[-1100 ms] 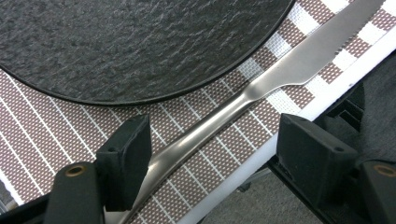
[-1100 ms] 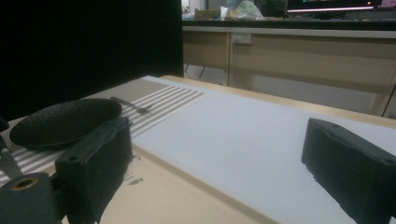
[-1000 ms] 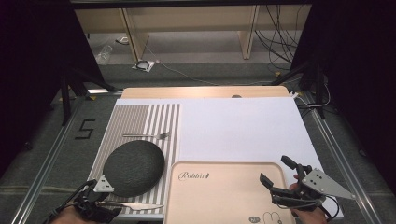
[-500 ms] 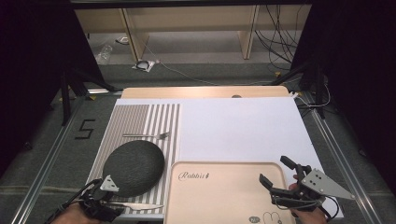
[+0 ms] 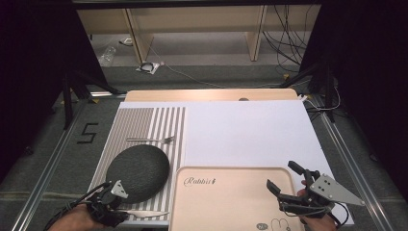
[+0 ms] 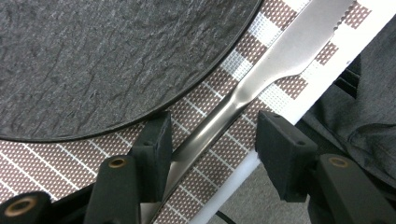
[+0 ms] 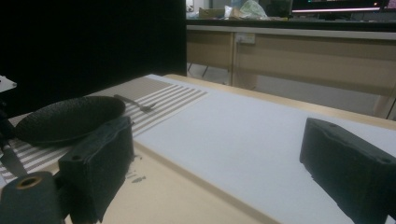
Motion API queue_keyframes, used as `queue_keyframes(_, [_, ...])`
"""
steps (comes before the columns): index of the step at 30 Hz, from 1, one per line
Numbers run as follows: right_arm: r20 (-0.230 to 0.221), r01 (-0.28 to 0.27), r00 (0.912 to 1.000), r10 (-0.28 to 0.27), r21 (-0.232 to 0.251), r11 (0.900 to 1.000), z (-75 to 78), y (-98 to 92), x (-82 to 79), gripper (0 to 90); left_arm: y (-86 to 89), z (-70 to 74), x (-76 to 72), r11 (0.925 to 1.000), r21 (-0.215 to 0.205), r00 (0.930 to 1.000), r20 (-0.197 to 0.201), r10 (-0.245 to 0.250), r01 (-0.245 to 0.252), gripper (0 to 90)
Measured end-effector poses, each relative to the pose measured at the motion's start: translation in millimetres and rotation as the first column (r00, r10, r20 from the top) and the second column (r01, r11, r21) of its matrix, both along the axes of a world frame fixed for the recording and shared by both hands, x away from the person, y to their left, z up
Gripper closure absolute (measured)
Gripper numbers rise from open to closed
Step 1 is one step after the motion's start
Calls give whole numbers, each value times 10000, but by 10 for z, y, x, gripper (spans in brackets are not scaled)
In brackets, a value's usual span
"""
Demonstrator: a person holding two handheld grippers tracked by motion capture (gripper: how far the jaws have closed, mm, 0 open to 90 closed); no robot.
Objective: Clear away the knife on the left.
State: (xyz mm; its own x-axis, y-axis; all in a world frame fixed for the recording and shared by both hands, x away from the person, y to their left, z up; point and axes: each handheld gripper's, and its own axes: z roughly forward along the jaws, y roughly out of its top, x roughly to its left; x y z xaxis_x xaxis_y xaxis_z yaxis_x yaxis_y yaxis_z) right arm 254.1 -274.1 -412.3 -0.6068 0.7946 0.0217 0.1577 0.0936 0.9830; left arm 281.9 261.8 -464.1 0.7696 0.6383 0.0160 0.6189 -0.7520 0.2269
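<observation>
A silver knife [image 5: 149,213] lies on the striped placemat [image 5: 144,120], just in front of a dark slate plate [image 5: 139,171]. My left gripper [image 5: 124,211] is low over the knife's handle at the mat's front left corner. In the left gripper view the knife [image 6: 261,74] runs between the jaws of my left gripper [image 6: 212,135]. They have just been closing, and a gap still shows on both sides of the handle. My right gripper [image 5: 284,177] hovers open over the right edge of the wooden tray [image 5: 231,202], nothing between its jaws [image 7: 219,149].
A fork [image 5: 149,140] lies on the placemat behind the plate. A white sheet [image 5: 245,130] covers the table's middle and right. The tray takes up the front centre. The table's front edge runs close to the knife.
The left gripper has edged to the right along the placemat's front edge, over the knife's handle. The right gripper has kept still.
</observation>
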Motion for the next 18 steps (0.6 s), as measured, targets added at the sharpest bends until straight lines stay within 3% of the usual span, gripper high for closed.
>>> queue_keyframes(3, [-17, -24, 10000, 24, 6, 10000, 1, 1, 1, 108, -24, 11, -8, 9999, 108, 9999, -95, -95, 96, 548])
queue_keyframes(6, [94, -48, 9999, 48, 3, 10000, 3, 2, 0, 109, -31, 12, 0, 9998, 146, 9998, -169, -112, 115, 557])
queue_keyframes(18, [-95, -1, 10000, 0, -45, 10000, -1, -1, 6, 112, -125, 25, -22, 9939, 514, 9947, -353, -961, 978, 704])
